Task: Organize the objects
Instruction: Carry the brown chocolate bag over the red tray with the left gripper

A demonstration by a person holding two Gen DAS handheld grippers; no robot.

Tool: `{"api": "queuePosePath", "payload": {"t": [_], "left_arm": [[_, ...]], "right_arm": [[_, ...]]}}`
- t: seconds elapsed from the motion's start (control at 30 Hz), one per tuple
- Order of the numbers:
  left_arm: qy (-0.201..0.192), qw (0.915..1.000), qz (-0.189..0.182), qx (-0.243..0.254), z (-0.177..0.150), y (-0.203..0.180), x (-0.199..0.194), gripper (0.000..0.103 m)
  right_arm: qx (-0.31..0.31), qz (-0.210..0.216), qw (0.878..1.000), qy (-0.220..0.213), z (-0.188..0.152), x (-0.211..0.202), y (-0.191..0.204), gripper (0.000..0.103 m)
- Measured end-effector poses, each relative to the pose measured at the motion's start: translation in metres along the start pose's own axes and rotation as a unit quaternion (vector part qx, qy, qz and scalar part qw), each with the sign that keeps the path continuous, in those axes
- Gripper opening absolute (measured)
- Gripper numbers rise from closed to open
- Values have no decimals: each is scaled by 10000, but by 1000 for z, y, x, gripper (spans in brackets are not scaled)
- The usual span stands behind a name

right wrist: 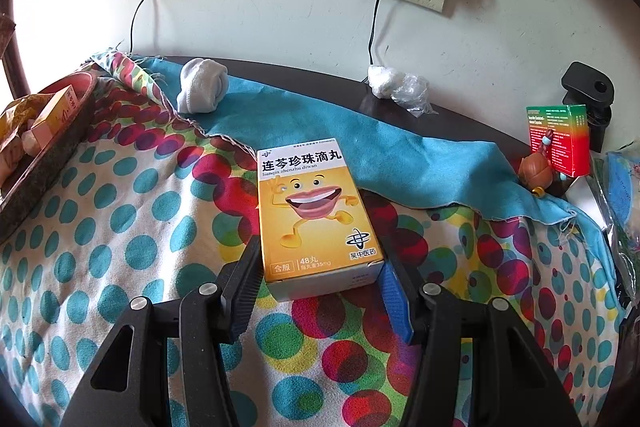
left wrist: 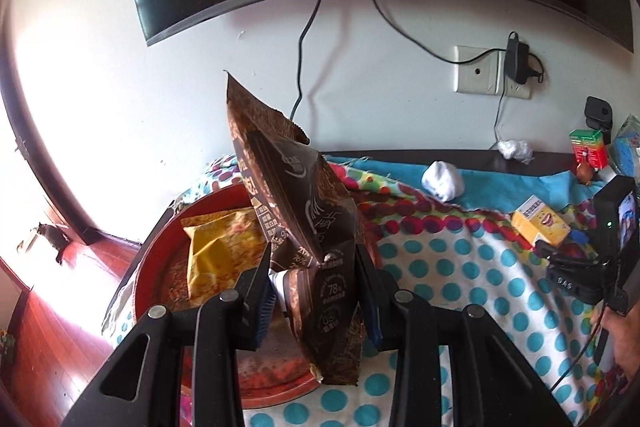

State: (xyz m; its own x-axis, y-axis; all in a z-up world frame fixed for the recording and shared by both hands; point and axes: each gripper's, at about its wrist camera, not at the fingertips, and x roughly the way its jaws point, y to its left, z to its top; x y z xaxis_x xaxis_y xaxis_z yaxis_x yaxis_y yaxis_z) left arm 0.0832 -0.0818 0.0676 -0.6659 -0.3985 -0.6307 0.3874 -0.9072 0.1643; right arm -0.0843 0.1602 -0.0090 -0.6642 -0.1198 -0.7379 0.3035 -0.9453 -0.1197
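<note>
**Brown packet over the tray, yellow box bracketed**

The left gripper [left wrist: 316, 287] has its jaws drawn in narrow, pinching the brown snack packet [left wrist: 296, 195] near its lower end. The packet stands up tall and slightly tilted between the fingers, its torn top rising well above them. Just beyond and below the fingertips sits the round red tray [left wrist: 160, 267], with a yellow packet [left wrist: 216, 251] already lying in it, so the grip looks chosen to carry the packet over the rim and drop it in with the other snacks. The gripper angles downward toward the tray.

Over on the other side, the right gripper [right wrist: 320, 275] tips down more steeply at the yellow medicine box [right wrist: 316, 215], which lies flat on the dotted cloth [right wrist: 120, 227]. Its near end sits between the half-spread jaws; the left finger looks to be touching the box's edge, the right close beside it. Whether the pads actually press, I can't tell. The box rests on the cloth, not lifted, probably next for sorting.
</note>
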Motion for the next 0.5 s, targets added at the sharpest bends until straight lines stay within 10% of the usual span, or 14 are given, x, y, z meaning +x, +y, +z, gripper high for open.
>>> {"api": "queuePosePath", "payload": {"t": [0.5], "left_arm": [[254,9991,291,-170,-18,49,28,36]], "right_arm": [[-175,-125,9997,77,1,4,6,52]]}}
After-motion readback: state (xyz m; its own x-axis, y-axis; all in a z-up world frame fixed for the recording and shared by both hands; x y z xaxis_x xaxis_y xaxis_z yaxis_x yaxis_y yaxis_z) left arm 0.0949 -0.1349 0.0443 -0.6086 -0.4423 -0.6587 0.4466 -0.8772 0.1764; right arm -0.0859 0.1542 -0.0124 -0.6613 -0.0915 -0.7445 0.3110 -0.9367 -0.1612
